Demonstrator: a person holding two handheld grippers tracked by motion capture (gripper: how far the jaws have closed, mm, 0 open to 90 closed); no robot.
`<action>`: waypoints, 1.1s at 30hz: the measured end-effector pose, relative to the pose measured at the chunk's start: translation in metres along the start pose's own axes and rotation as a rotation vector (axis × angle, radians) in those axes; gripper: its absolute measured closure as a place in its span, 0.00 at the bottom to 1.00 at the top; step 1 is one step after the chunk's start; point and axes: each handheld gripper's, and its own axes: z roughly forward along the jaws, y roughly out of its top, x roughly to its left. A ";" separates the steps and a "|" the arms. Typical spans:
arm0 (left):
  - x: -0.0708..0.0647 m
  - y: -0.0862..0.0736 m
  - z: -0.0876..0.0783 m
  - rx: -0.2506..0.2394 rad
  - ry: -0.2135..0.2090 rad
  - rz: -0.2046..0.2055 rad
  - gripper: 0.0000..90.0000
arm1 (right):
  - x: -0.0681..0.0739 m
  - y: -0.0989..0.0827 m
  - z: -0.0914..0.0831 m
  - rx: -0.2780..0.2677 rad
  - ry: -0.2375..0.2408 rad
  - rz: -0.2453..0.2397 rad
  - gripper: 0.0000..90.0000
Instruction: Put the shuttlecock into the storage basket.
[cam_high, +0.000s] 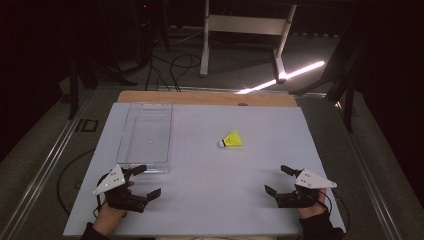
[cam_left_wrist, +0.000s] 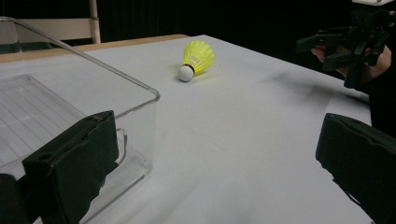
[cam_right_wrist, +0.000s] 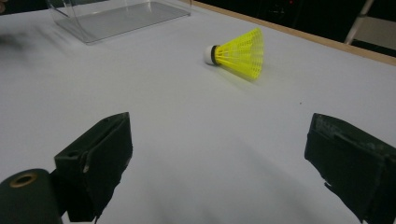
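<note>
shuttlecock (cam_high: 232, 139) retrieval looked to be at its very first step: the yellow shuttlecock lay on its side on the white desk (cam_high: 210, 175), well ahead of both grippers and touched by neither. from the right gripper (cam_high: 280, 180) it sat forward and a little to the left, its white cork (cam_right_wrist: 208, 54) pointing left in the right gripper view and its skirt flaring right. from the left gripper (cam_high: 145, 181) it lay farther off, ahead and to the right, past the near corner of the clear plastic bin (cam_high: 145, 135).

the left gripper had its jaws spread wide with nothing between them, and its inner jaw stood just beside the bin's near wall. the right gripper was likewise wide open and empty, hovering low over bare desk near the person's edge. both hands rested at the near side of the desk, well apart.

as a judgement, the right gripper was the better placed to go for it. the next move would call for a reach forward and slightly left, then a lowering so the jaws straddled the cork or the narrow neck of the skirt, since the mesh skirt would likely crush or slip under a hard squeeze. the open bin, ahead of the left gripper, seemed the probable destination.
</note>
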 end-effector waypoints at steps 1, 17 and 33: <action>0.000 0.000 0.000 0.003 0.001 0.003 0.00 | 0.000 0.000 0.000 -0.001 -0.002 0.000 0.09; -0.004 0.007 0.000 -0.004 -0.021 -0.003 0.00 | 0.001 0.002 -0.003 -0.008 -0.020 -0.004 0.09; -0.006 0.047 -0.007 0.013 -0.052 0.005 0.00 | 0.002 0.004 -0.003 -0.013 -0.016 -0.009 0.09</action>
